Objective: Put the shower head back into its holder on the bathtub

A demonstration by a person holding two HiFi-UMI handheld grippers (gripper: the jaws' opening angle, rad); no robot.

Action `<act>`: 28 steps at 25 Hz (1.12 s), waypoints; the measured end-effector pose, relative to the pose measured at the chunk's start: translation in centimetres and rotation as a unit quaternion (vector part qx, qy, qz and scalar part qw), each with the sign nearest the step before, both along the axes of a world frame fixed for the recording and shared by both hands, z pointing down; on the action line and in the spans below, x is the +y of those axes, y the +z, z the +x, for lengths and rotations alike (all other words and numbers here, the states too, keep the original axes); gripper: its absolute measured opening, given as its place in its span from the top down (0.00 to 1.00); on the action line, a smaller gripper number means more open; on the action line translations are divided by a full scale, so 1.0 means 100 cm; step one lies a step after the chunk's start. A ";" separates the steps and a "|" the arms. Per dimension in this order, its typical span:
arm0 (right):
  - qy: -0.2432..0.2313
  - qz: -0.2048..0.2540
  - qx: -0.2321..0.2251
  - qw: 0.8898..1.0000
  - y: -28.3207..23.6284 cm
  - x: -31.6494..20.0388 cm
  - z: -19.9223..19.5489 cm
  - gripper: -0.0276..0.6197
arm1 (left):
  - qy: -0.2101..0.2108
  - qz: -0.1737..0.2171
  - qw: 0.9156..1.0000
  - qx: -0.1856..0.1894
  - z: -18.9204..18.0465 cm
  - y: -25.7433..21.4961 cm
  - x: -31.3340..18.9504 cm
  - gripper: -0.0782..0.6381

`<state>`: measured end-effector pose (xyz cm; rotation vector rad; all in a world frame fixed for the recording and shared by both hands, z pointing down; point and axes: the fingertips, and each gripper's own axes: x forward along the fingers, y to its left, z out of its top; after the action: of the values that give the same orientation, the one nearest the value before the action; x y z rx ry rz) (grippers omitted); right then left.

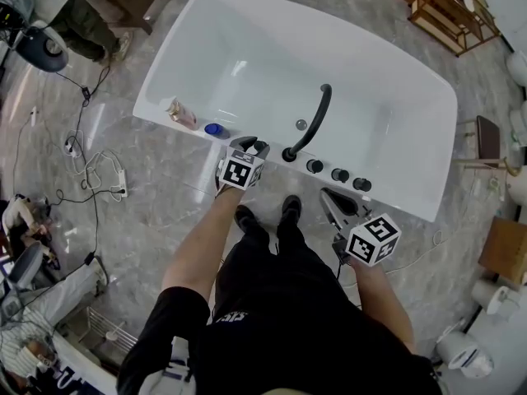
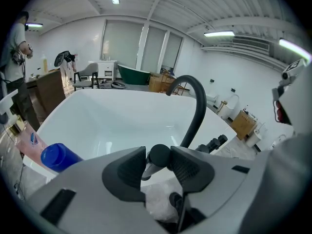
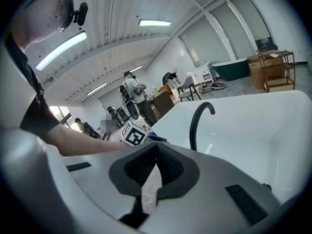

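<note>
Left hand-held gripper (image 1: 254, 146) apart by shower head (image 2: 160, 155) on bathtub (image 1: 399, 194) rim; right hand-held gripper (image 3: 156, 145) closed

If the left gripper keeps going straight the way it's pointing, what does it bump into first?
The left gripper would first meet the black round-ended shower head, which already sits between its jaws. Beyond that lies the white bathtub, though depth there is hard to judge.

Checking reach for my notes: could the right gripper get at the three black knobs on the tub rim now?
Probably yes. The right gripper hovers just short of the knobs on the tub rim, nothing between them; its jaws are shut.
</note>
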<state>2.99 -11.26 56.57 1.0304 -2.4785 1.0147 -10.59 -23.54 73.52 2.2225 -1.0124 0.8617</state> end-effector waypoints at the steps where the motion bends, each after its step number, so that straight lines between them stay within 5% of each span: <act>1: -0.001 0.002 -0.004 1.000 -0.002 0.000 -0.001 0.93 | -0.008 0.003 1.000 0.004 -0.002 -0.005 0.000 0.65; 4: -0.006 0.008 -0.014 1.000 -0.014 0.006 -0.004 0.93 | -0.044 0.018 0.998 0.034 -0.009 -0.044 0.007 0.63; 8: -0.016 0.045 -0.032 0.998 -0.031 -0.010 -0.023 0.93 | -0.083 0.091 0.990 0.074 -0.036 -0.131 0.012 0.63; 19: -0.077 0.169 -0.076 0.980 -0.149 -0.020 -0.069 0.94 | -0.144 0.245 0.957 0.052 -0.118 -0.302 0.075 0.74; 28: -0.096 0.287 -0.085 0.949 -0.232 -0.034 -0.088 0.94 | -0.185 0.307 0.933 0.045 -0.171 -0.368 0.099 0.80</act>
<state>-5.79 -14.70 33.36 0.8371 -3.0365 0.3285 -27.73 -13.65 36.68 2.3929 -1.7659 0.2871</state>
